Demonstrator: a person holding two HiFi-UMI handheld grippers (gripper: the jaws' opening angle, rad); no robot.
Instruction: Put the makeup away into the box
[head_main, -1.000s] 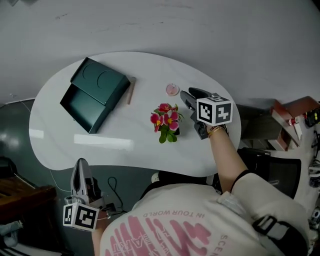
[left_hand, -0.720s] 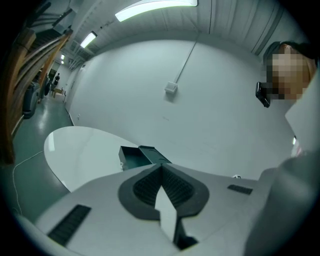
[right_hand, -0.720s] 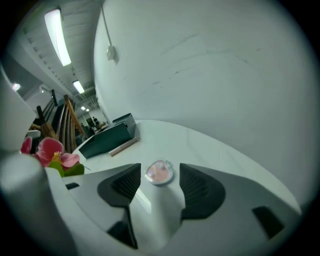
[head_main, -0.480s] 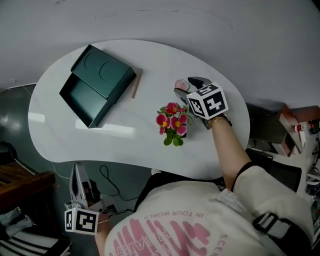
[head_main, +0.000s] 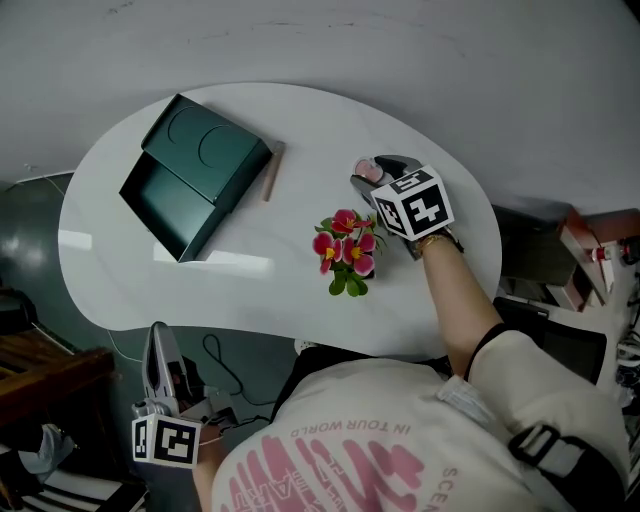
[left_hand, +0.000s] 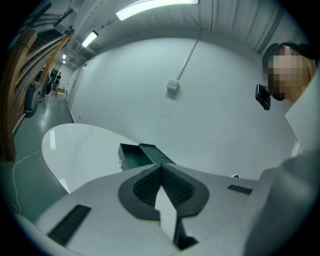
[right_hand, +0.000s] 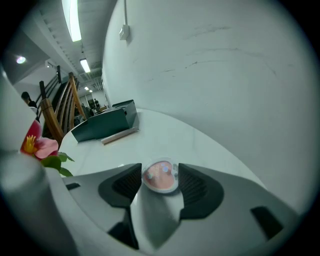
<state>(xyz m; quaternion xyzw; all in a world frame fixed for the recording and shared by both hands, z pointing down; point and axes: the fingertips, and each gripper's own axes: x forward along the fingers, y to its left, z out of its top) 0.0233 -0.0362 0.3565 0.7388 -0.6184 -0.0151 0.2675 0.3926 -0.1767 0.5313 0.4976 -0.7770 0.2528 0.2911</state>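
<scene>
While your right gripper (head_main: 378, 172) straddles the pink compact (right_hand: 161, 176), the grab depends on centering. The jaws have just been opening wide and have started back in a touch. They are spread now, with the compact between the pads out at the tips. The pads sit right at its rim on both sides. I can't confirm they press yet, so treat it as not gripped.

The compact lies flat on the white counter (head_main: 250, 285), at the far right. It's round, so there's no long axis to align to. Just keep it midway between the pads before you squeeze.

The green box (head_main: 165, 210) is open at the far left of the counter, well apart from the compact, so the carry runs leftward across the counter. The pink flowers (head_main: 345, 250) stand on your side of that line, near the right gripper. My guess is a lift before the traverse clears them.

A tan stick (head_main: 270, 172) lies just beside the box's right edge, long axis running roughly away from you. It's probably the next item.

Your left gripper (head_main: 160, 335) hangs off the near edge of the counter, jaws closed on nothing. The right hand is far nearer the compact, so this pick is its job.
</scene>
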